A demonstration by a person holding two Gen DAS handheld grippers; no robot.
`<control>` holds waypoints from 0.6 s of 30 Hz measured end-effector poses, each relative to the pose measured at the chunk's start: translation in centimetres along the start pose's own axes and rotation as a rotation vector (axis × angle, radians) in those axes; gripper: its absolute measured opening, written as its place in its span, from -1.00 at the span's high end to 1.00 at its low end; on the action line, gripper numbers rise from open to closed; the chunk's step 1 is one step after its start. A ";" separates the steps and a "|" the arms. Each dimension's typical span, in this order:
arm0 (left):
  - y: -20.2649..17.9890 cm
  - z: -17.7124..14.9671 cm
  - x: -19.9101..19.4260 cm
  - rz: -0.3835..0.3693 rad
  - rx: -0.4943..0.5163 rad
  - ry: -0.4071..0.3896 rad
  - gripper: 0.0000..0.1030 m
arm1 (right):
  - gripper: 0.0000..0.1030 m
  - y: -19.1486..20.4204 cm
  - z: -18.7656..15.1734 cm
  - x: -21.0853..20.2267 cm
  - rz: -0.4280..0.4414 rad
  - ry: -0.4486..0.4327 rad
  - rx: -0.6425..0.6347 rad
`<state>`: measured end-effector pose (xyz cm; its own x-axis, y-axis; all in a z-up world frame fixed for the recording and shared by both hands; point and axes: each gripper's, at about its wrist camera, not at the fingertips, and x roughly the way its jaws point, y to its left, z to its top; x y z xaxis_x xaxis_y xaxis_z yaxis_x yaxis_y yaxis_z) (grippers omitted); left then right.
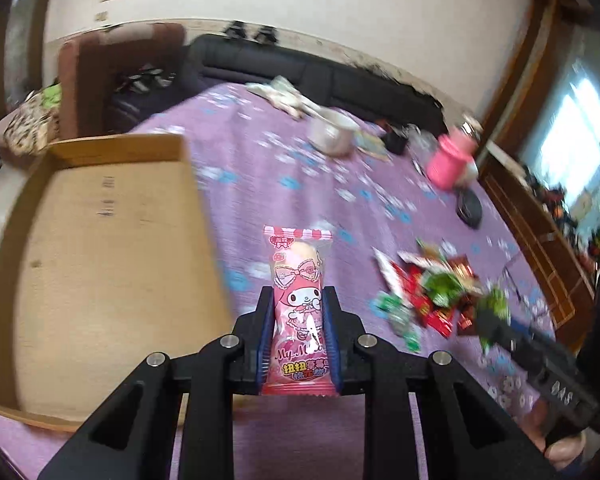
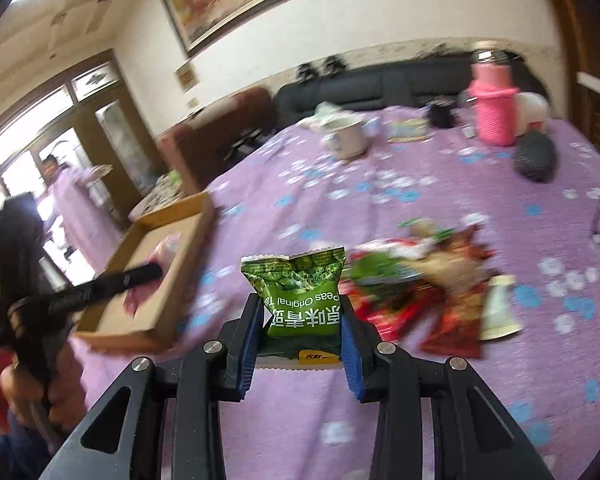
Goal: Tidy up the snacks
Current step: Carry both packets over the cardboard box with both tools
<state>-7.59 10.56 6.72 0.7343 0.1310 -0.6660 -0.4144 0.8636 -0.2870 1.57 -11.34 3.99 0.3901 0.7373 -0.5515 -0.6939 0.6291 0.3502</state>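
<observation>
While both grippers carry a packet, the box decides the coming move. The left gripper is clamped on a pink packet, whose long axis runs straight out along the fingers, its far end jutting past the tips. From this claw the box lies just to the left, its near wall beside the packet, so a short swing left would bring the packet over the cardboard floor.

The right gripper grips a green pea packet by its sides (print upside down, top seam pointing away from the camera). From there the box sits well off to the left, beyond the left claw, which reaches over it.

I judge the left hand much the nearer, so the pink packet should go in first. The snack pile waits on the purple cloth, to the right of both packets.
</observation>
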 end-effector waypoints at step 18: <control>13.9 7.3 -1.8 0.239 -0.060 0.018 0.57 | 0.23 18.5 5.4 13.4 0.180 0.218 -0.227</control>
<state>-10.75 25.83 8.94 0.6020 0.3189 -0.7320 -0.6070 0.7785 -0.1600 -2.77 11.53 7.14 0.1281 0.7459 -0.6536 -0.8659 0.4054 0.2929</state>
